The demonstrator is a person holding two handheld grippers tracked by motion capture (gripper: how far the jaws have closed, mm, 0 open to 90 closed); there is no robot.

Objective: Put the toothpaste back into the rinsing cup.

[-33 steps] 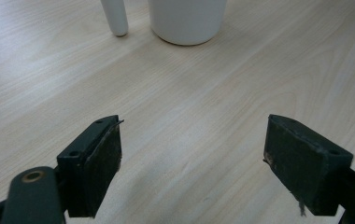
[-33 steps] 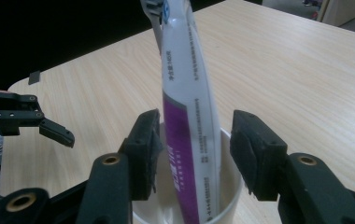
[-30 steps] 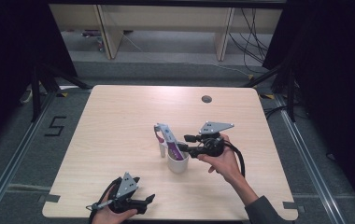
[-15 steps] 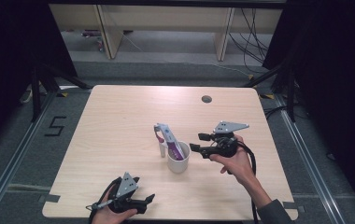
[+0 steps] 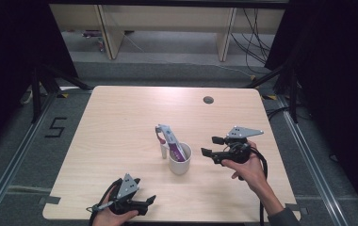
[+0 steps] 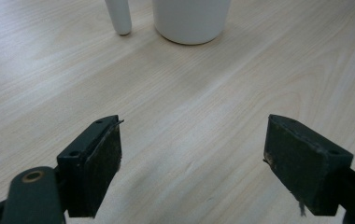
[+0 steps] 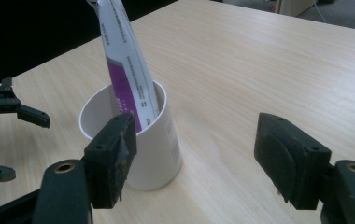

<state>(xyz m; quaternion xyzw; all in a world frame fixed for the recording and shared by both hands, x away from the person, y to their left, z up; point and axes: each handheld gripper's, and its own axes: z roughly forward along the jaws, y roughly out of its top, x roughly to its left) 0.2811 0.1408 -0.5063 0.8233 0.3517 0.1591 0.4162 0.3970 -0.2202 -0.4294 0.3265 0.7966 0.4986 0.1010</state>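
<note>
Both pairs of jaws stand wide apart and we see nothing between either pair. In the high view our right gripper [image 5: 210, 146] sits right of centre, held in the right hand [image 5: 248, 165], its jaws pointing toward the white cup [image 5: 180, 159] and stopping short of it. In the right gripper view the cup [image 7: 140, 140] stands upright in the lower left of the frame, partly behind the left jaw, with bare wood showing between the two jaws. A white and purple tube [image 7: 128, 74] leans inside the cup, its top tilting toward the upper left of that frame; in the high view the tube [image 5: 173, 142] rises out of the cup toward the upper left. Just beside the cup stands a slim white upright object [image 5: 164, 150], which we cannot identify. Our left gripper [image 5: 148, 203] rests low at the bottom edge of the table [image 5: 120, 117], well apart from the cup. In the left gripper view the cup's base [image 6: 191, 21] shows at the top centre.
</note>
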